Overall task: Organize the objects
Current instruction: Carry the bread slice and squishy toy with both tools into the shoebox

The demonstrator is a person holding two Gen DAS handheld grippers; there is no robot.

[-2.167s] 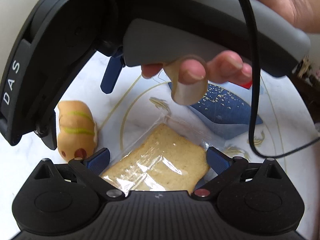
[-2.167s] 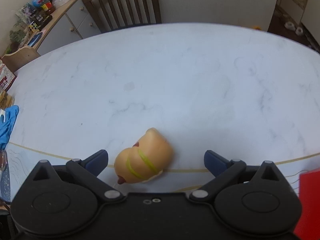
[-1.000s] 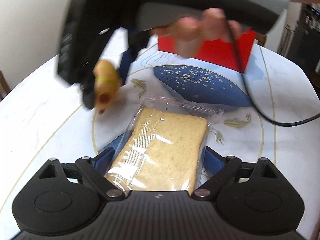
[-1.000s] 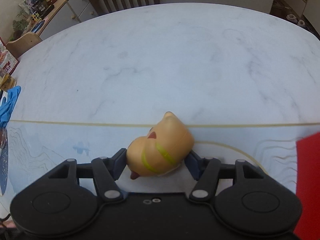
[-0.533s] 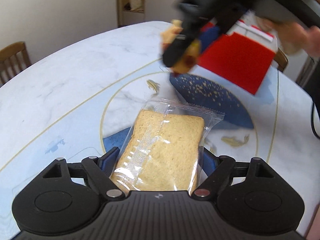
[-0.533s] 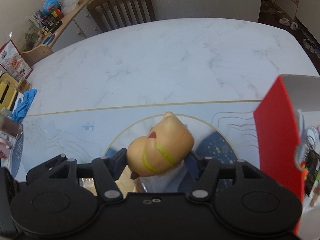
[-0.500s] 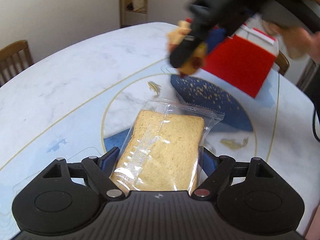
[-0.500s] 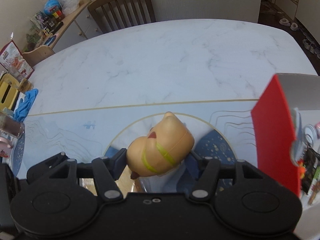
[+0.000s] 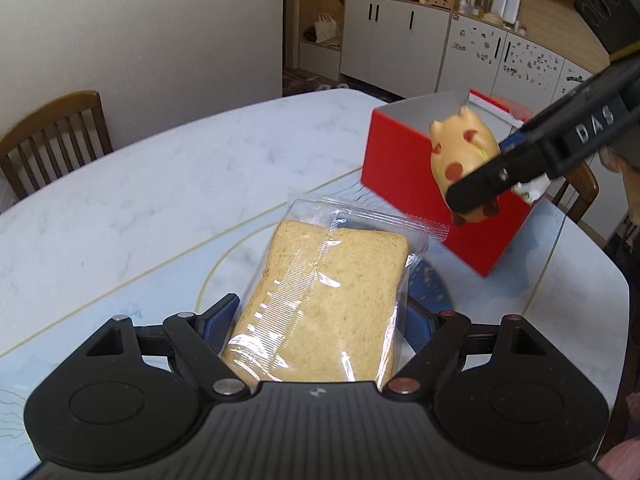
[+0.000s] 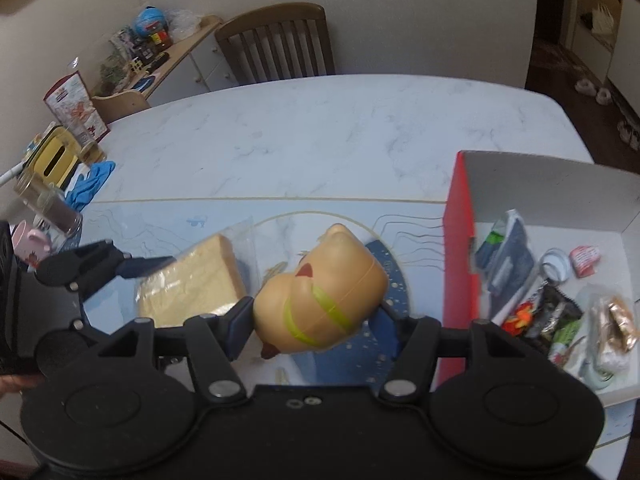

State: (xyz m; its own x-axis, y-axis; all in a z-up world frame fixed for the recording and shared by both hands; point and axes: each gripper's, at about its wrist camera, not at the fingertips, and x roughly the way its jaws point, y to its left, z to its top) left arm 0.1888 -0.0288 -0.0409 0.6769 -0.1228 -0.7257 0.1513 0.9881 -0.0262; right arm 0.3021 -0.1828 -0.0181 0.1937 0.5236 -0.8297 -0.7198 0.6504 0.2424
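Bread (image 9: 320, 300) in a clear wrapper is clamped between the blue pads of the left gripper (image 9: 318, 326), lifted off the white marble table (image 9: 160, 184). The jaws have just closed a little further on the bread. It hangs short of a red box (image 9: 404, 172) that stands open on the table.

The right gripper (image 10: 316, 316) is clenched on a tan toy pig (image 10: 320, 300) with red spots and a yellow-green band. In the left wrist view the pig (image 9: 460, 152) is held in the air in front of the box's near red wall, about level with the box's rim, with the gripper's black arm crossing below it.

In the right wrist view the box (image 10: 460, 216) lies to the right of the pig, its white inside showing. On its floor lie small packets, a ring of tape and wrapped snacks, too small to name further. The bread (image 10: 196, 280) and the left gripper (image 10: 152, 264) are to the left of the pig, on the side away from the box.

A wooden chair (image 10: 276, 40) stands at the far side of the table from the box.
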